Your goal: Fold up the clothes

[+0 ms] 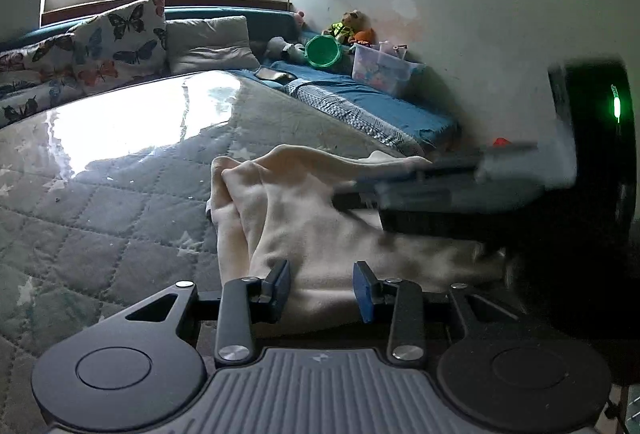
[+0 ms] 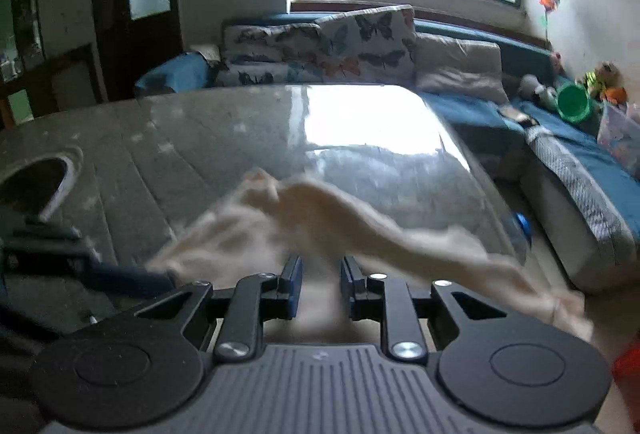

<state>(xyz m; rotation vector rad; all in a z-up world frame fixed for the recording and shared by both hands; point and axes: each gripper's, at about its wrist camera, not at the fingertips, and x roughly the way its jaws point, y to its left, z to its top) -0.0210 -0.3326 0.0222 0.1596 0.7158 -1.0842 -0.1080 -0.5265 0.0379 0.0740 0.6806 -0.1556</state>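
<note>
A cream garment (image 1: 304, 210) lies bunched on the quilted grey table cover (image 1: 100, 218). My left gripper (image 1: 322, 290) is open, its blue-padded jaws standing wide over the garment's near edge. My right gripper (image 1: 440, 182) shows blurred at the right in the left wrist view, at the garment's far right edge. In the right wrist view the garment (image 2: 320, 218) is motion-blurred and stretched across the table; my right gripper (image 2: 320, 284) has its jaws apart with cream cloth between and under them. My left gripper (image 2: 120, 274) shows blurred at the left.
A glossy plastic sheet (image 2: 360, 122) covers the table cover. A sofa with butterfly cushions (image 2: 360, 42) and a blue mattress (image 1: 380, 106) with toys, a green bucket (image 1: 322, 52) and a clear box (image 1: 380, 68) lie beyond. A dark hole (image 2: 36, 182) shows at the table's left.
</note>
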